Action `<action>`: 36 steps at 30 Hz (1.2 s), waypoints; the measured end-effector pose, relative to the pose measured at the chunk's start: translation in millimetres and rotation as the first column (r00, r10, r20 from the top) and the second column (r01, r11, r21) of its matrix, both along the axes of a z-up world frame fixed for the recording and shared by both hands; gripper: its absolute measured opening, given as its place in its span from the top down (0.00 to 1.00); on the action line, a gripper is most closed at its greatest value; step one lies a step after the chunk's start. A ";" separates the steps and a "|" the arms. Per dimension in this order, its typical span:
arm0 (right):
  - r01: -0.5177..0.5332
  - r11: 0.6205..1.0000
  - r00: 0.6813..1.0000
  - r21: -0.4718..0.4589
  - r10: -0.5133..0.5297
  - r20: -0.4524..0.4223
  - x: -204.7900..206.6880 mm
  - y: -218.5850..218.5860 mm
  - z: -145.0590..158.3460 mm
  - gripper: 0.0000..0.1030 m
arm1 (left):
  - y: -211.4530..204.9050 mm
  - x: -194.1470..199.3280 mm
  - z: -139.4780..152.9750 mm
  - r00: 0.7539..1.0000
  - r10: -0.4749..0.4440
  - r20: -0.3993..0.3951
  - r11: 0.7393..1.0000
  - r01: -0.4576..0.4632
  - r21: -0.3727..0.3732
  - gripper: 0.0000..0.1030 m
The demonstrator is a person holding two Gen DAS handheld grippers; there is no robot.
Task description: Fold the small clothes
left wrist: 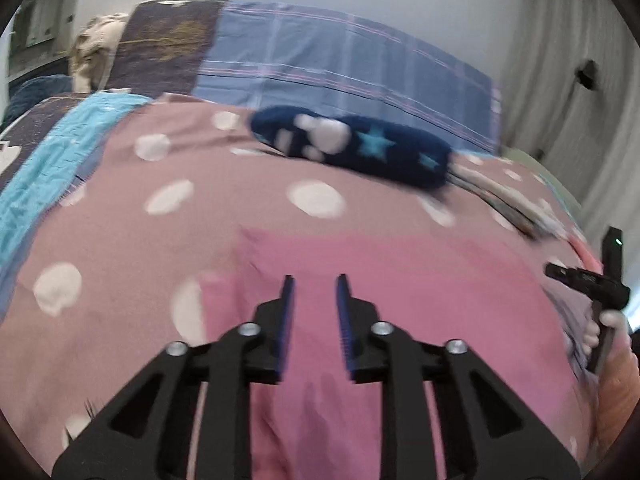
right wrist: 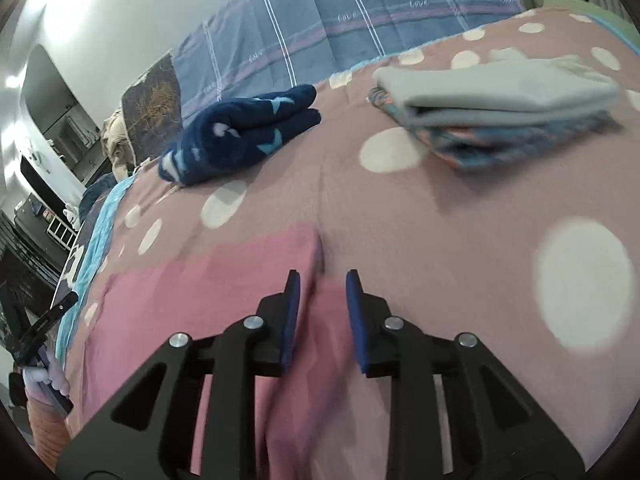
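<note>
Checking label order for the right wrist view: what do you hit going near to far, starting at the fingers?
Right gripper, jaws open → flat pink garment → dusty-pink bedspread with white dots → folded navy fleece garment with stars → blue plaid blanket → white wall.

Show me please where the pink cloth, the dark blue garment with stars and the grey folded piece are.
pink cloth (left wrist: 400, 280): left wrist view, flat middle part.
dark blue garment with stars (right wrist: 240, 136): right wrist view, middle of its folded body.
grey folded piece (right wrist: 492, 84): right wrist view, top face of the stack.
</note>
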State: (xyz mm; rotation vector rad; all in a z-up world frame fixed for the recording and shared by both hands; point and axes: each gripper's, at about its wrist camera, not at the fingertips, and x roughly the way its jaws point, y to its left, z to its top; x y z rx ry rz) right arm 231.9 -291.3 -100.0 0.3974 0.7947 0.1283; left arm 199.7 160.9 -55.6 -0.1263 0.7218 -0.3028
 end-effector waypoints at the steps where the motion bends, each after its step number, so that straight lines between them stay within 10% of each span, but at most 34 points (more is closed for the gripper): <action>1: -0.006 1.000 1.000 -0.009 0.007 0.005 -19.3 -2.0 1.4 0.76 | -11.3 -14.4 -1.7 0.999 -0.046 -0.012 0.999 0.046 0.000 0.75; 6: -0.048 0.998 0.999 -0.028 0.047 -0.022 -77.2 -7.3 -4.9 0.73 | -89.9 -54.4 -10.2 0.952 -0.301 -0.058 0.953 0.299 -0.049 0.72; 15: -0.100 0.994 0.995 -0.046 0.098 -0.036 -74.1 -8.1 -0.1 0.68 | -264.0 -101.7 -33.8 0.751 -0.648 -0.130 0.762 0.641 -0.094 0.71; 19: -0.151 0.984 0.988 -0.095 0.146 -0.052 -56.3 -9.1 -0.5 0.68 | -305.5 -109.4 -43.4 0.701 -0.695 -0.161 0.717 0.692 -0.084 0.71; 26: -0.204 0.979 0.977 0.008 0.204 -0.069 -7.1 -21.8 -8.9 0.68 | -326.9 -95.5 -61.2 0.782 -0.569 -0.254 0.802 0.596 0.040 0.71; 36: -0.264 0.958 0.959 0.115 0.273 -0.072 29.1 -26.6 -21.0 0.63 | -332.7 -83.4 -61.0 0.862 -0.445 -0.245 0.886 0.463 0.019 0.71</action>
